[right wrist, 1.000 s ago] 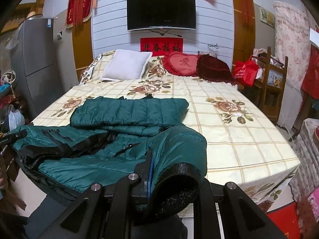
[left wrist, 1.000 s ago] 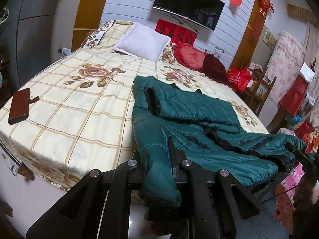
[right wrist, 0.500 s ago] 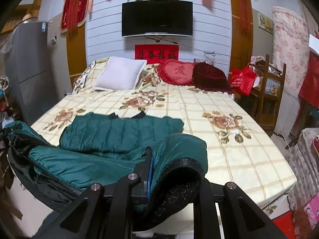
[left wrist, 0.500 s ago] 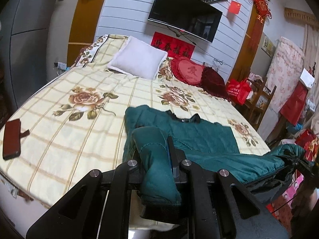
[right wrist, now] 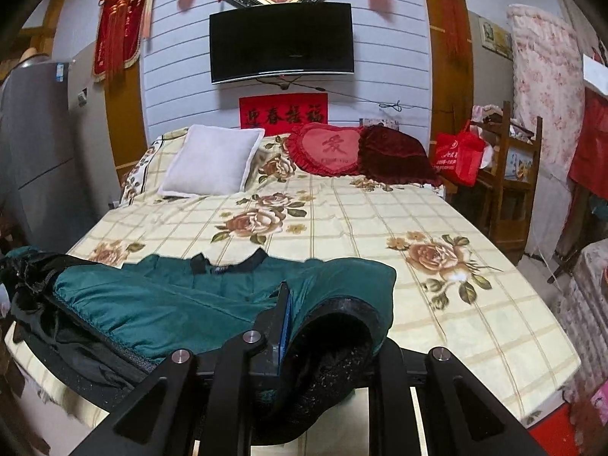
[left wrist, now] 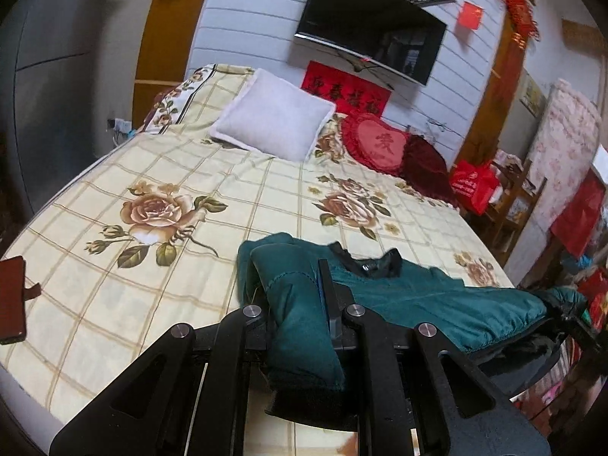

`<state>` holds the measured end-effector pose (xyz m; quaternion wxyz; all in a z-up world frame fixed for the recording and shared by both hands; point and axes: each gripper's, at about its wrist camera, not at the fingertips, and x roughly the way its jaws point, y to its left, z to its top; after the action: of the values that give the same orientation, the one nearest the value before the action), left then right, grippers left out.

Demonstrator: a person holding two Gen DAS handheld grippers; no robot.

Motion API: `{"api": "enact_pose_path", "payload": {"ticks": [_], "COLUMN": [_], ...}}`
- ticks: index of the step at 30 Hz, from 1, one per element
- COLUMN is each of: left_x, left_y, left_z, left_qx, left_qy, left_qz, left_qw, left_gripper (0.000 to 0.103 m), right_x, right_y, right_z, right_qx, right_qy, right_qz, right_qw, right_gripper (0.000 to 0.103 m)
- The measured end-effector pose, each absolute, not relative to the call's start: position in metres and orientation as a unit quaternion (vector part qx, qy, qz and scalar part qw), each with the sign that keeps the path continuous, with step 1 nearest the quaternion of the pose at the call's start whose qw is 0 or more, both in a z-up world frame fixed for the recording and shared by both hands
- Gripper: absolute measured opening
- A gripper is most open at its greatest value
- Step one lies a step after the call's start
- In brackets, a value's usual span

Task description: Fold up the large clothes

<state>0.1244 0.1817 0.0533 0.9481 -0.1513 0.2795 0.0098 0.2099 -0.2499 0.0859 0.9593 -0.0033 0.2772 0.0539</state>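
Note:
A dark green padded jacket [left wrist: 437, 304] lies across the near edge of the bed, its black collar [left wrist: 376, 264] pointing to the headboard. My left gripper [left wrist: 304, 304] is shut on the jacket's left bottom corner and holds it raised above the bed. My right gripper [right wrist: 300, 323] is shut on the jacket's [right wrist: 182, 300] right bottom corner, where the black lining [right wrist: 334, 353] shows. The hem hangs stretched between both grippers over the lower part of the jacket.
The bed [right wrist: 380, 220] has a cream floral sheet. A white pillow [right wrist: 212, 159] and red cushions [right wrist: 326, 148] lie at the headboard. A dark phone [left wrist: 11, 300] lies at the bed's left edge. A wooden rack with a red bag [right wrist: 459, 152] stands right.
Both grippers have lifted the jacket's bottom hem and carried it forward toward the collar. The jacket's lower half now lies doubled over, and the collar has come into view.

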Motion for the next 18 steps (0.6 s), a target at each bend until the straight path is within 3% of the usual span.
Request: {"api": "enact_pose_path", "payload": {"ticks": [18], "left_x": [0.294], "left_y": [0.182], "left_z": [-0.035], "left_qx": [-0.075], "left_qy": [0.344], "left_qz": [0.064], "left_qw": [0.934], "left_gripper": [0.012], "right_x": [0.415], "right_y": [-0.233], "right_z": [0.013], "right_qx": [-0.018], "right_qy": [0.367], "right_qz": [0.022], "right_qw": [0.93], "right_gripper": [0.015]}}
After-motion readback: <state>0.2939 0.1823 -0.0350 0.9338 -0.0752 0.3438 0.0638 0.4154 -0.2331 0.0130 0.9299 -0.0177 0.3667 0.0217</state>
